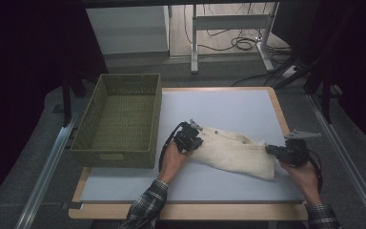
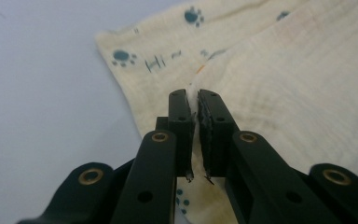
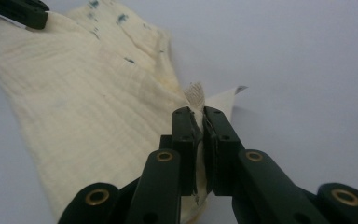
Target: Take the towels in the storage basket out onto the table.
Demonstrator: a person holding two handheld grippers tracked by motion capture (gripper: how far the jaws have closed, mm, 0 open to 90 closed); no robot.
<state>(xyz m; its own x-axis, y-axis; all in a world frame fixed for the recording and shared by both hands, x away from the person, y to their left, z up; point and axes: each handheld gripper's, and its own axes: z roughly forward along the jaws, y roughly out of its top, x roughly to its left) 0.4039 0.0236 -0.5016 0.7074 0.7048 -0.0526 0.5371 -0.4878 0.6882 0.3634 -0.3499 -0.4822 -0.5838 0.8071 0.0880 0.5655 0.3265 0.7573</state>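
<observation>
Cream cloth [image 1: 233, 151] with paw prints lies flat on bench [image 1: 228, 107], right of green basket [image 1: 119, 119]. Left hand-held gripper [image 2: 195, 95] clamped on cloth's near-basket edge; right hand-held gripper [image 3: 196, 112] clamped on opposite edge. Grips at both ends likely so fabric lifts taut, without sagging, for folding or carrying toward basket. Basket empty, nearby, ready to receive.

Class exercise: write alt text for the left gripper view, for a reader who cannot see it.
The left hand-held gripper, its two black jaws rising from the bottom edge, is shut on a raised edge of a cream cloth printed with dark blue paw prints. The cloth lies folded over itself on a pale grey table, spreading to the upper right.
</observation>
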